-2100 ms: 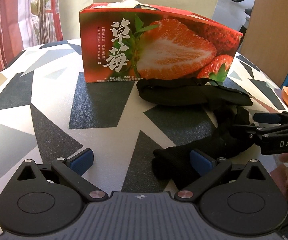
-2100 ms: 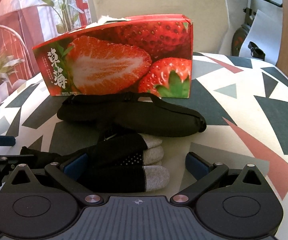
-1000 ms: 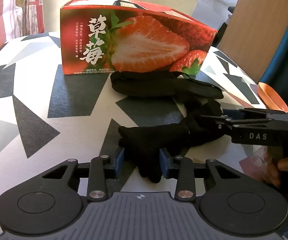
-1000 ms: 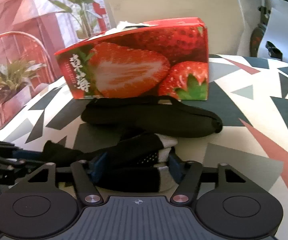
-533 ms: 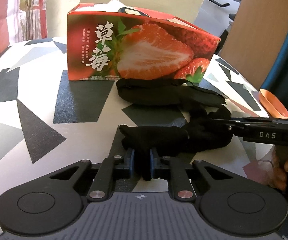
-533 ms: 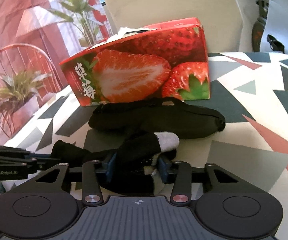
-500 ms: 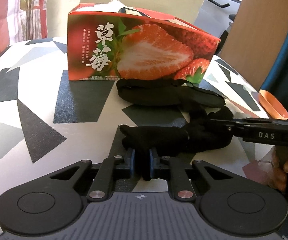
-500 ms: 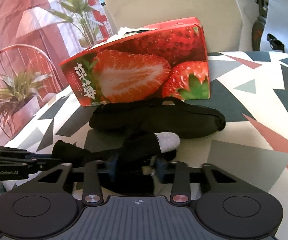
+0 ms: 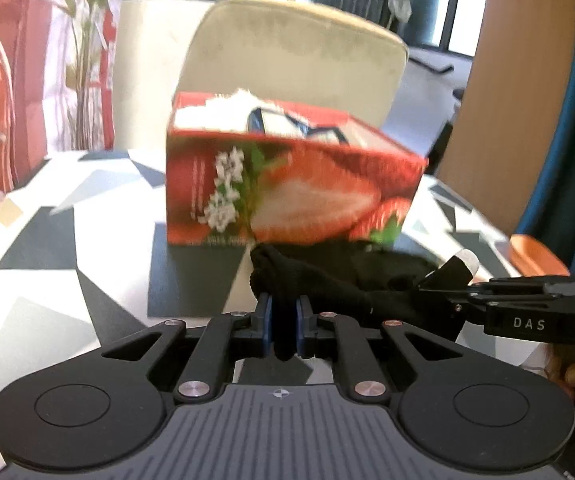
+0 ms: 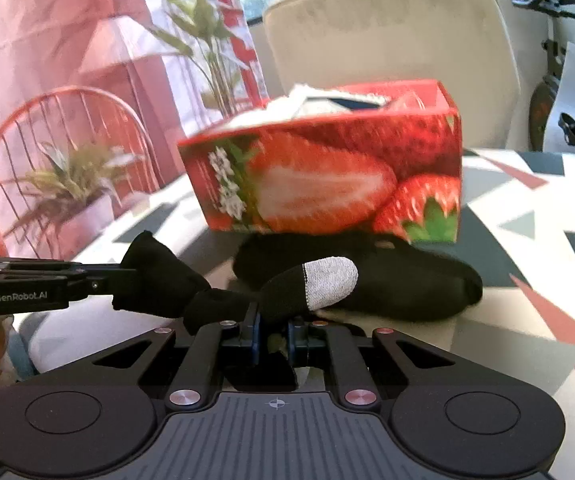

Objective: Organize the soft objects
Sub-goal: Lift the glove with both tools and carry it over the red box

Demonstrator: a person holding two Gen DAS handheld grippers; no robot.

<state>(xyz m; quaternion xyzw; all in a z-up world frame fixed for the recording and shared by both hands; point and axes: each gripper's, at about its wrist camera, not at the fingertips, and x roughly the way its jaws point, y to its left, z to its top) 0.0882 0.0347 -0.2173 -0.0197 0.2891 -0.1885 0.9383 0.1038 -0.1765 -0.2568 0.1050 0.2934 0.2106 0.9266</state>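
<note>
Left gripper point(image 9: 283, 322): clamped on the cuff end of the black glove point(image 9: 327, 284); its blue pads pinch the fabric, with a dark fold hanging between them.
Right gripper point(image 10: 273, 336): its jaws have just been closing, and now it squeezes the finger end of the same glove, one grey-tipped finger point(image 10: 329, 280) poking up past the pads.
Glove: stretched between both grippers, lifted clear of the patterned table point(image 9: 67, 280).
Black pouch point(image 10: 407, 284): lying on the table just in front of the strawberry box point(image 10: 327, 176), behind the glove.
Strawberry box: upright, open-topped, white material showing inside.
Background: cream chair point(image 9: 299, 60) behind the box; red wire chair point(image 10: 59, 160) on the left.
</note>
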